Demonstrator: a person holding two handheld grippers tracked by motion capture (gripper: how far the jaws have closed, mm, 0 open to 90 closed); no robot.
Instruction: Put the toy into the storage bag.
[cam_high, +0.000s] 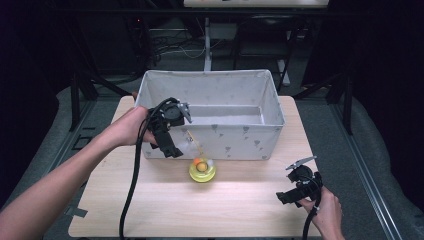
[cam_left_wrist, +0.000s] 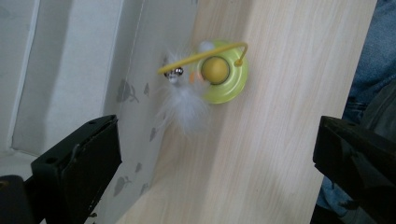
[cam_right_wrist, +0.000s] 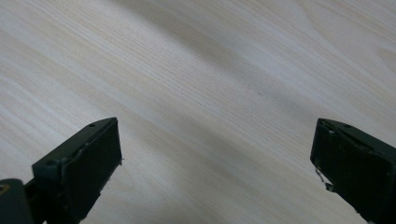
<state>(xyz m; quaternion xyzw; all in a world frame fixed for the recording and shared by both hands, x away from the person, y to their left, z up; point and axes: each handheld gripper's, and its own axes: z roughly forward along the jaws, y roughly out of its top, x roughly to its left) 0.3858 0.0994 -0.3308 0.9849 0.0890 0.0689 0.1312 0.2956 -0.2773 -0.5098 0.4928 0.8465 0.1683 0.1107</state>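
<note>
While both the left gripper and right gripper stand wide open and empty, the yellow cat toy looks light, its feather flimsy, so its stiff wire hoop seems the likeliest hold.

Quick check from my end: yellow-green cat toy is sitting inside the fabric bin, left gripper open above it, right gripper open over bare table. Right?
Not quite. The cat toy is not inside the fabric bin; it sits on the table just in front of the bin's near wall, as the high view shows. The rest holds: the left gripper is open above it, and the right gripper is open over bare table.
</note>
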